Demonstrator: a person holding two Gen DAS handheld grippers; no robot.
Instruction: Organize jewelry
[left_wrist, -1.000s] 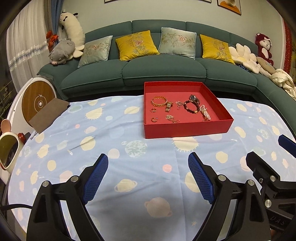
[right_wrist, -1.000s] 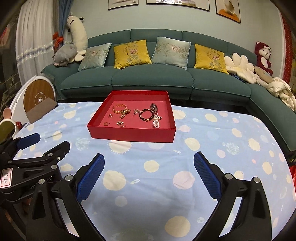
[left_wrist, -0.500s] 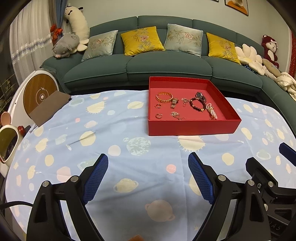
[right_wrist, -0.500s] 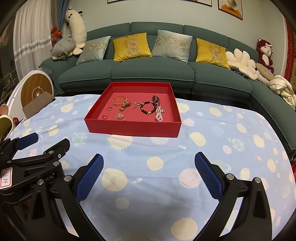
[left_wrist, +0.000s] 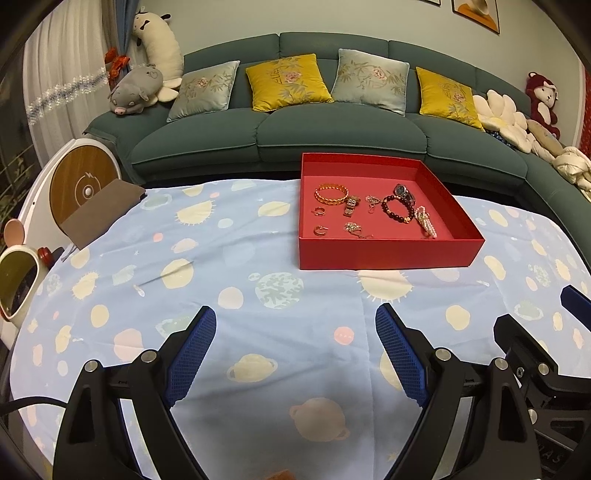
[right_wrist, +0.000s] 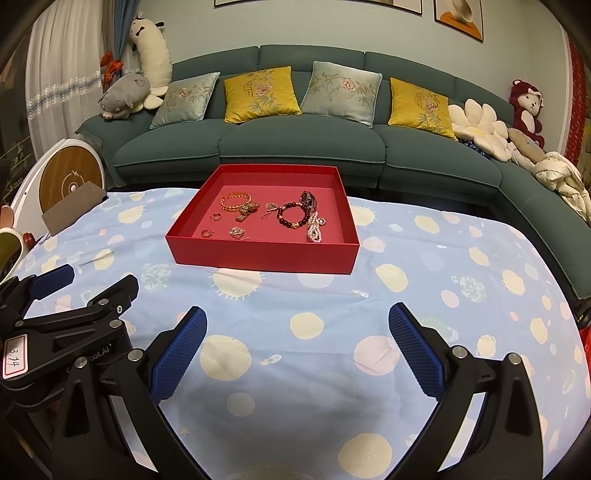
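Blue ribbed pads line both of my grippers, and nearest the cameras each one is spread wide with nothing between its fingers. My left gripper (left_wrist: 295, 354) and my right gripper (right_wrist: 297, 354) hover side by side over the near edge of the tablecloth (right_wrist: 406, 295), pale blue cotton printed with planets and suns. I judge them held back and low so that both cameras keep the whole tray in sight.

Farther out, at about 12 o'clock from the right gripper and 1 o'clock from the left, sits the red tray (right_wrist: 258, 260), a shallow cardboard box with an open top. All the jewelry I can see lies inside it, none on the cloth. Pieces are spaced apart in loose rows:
- gold bangle (right_wrist: 235, 201) at the far left, touching a small gold watch (right_wrist: 245, 213)
- two gold rings (right_wrist: 216, 218) toward 9 o'clock
- a tangled gold chain piece (right_wrist: 236, 232) near the front wall
- dark beaded bracelet (right_wrist: 293, 215) in the middle
- pearl strand (right_wrist: 314, 230) at 3 o'clock
- dark wristwatch (right_wrist: 308, 199) at the back

That layout fits either jewelry already sorted or pieces waiting to be arranged.

Beyond the table stands a green sofa (right_wrist: 295, 140).
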